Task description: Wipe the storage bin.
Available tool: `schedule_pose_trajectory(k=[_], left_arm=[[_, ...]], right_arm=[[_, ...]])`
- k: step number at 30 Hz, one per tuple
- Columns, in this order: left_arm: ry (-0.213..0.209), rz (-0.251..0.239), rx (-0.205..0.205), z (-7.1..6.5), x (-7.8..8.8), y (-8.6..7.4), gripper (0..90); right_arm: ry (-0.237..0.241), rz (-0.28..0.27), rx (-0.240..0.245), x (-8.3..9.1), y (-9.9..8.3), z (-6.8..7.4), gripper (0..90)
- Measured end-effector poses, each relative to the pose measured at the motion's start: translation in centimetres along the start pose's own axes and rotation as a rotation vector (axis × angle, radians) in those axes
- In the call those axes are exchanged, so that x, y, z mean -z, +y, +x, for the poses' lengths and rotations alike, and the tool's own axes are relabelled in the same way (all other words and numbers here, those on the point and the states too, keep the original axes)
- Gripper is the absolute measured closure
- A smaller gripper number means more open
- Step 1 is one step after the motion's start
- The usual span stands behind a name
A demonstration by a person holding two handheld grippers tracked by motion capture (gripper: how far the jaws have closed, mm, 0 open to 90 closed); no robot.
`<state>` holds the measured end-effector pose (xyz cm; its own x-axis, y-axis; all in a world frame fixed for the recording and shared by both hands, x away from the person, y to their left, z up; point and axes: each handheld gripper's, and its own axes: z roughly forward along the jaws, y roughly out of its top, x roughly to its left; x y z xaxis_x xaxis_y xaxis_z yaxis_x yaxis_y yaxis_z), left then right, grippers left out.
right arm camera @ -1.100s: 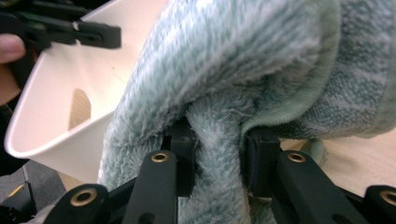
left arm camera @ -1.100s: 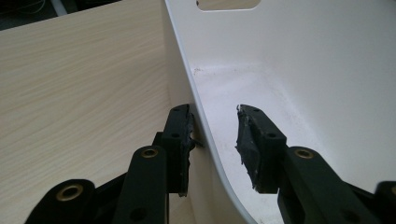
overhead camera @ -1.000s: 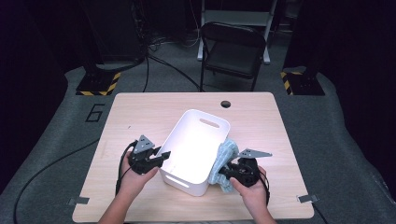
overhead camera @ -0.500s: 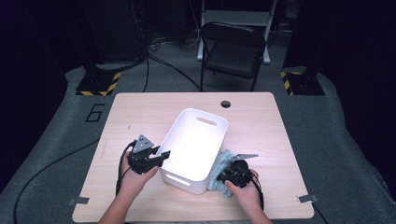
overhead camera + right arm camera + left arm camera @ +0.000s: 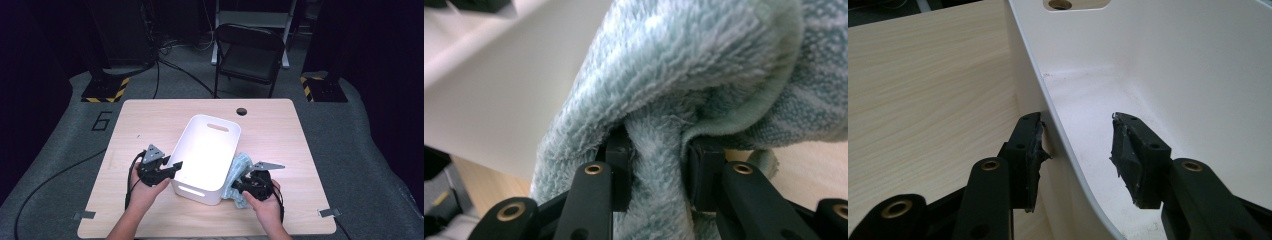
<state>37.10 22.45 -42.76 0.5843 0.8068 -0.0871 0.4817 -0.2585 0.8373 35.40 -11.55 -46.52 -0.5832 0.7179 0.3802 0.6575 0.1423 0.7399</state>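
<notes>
Left gripper point(image 5: 172, 166) level at the white bin point(image 5: 210, 150)'s near-left rim, jaws straddling the wall and just opening off it. Right gripper point(image 5: 239, 186) low at the bin's near-right corner, clamped on the light-blue towel point(image 5: 239, 167) bunched against the outer wall.

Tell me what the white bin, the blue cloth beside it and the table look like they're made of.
The white bin looks like molded plastic: smooth, slightly glossy walls, rounded corners, a cut-out handle slot. The blue cloth looks like terry towelling: fuzzy looped pile with a stitched hem. The table shows a pale wood grain, matte; it could be laminate rather than solid wood.
</notes>
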Motion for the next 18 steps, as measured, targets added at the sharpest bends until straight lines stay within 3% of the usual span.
schedule_pose_trajectory(k=[14, 16, 18], left_arm=[[-0.015, -0.012, 0.004, 0.0, -0.1, -0.1, 49.4], [-0.014, -0.013, 0.003, 0.0, -0.1, -0.1, 49.4], [-0.014, -0.013, 0.003, 0.0, -0.1, -0.1, 49.4]], right_arm=[[0.083, -0.141, 0.047, 3.5, 2.0, 2.3, 68.3], [0.108, -0.156, 0.060, 3.8, 2.3, 2.6, 68.3], [0.095, -0.139, 0.101, 3.9, 2.5, 3.2, 68.3]])
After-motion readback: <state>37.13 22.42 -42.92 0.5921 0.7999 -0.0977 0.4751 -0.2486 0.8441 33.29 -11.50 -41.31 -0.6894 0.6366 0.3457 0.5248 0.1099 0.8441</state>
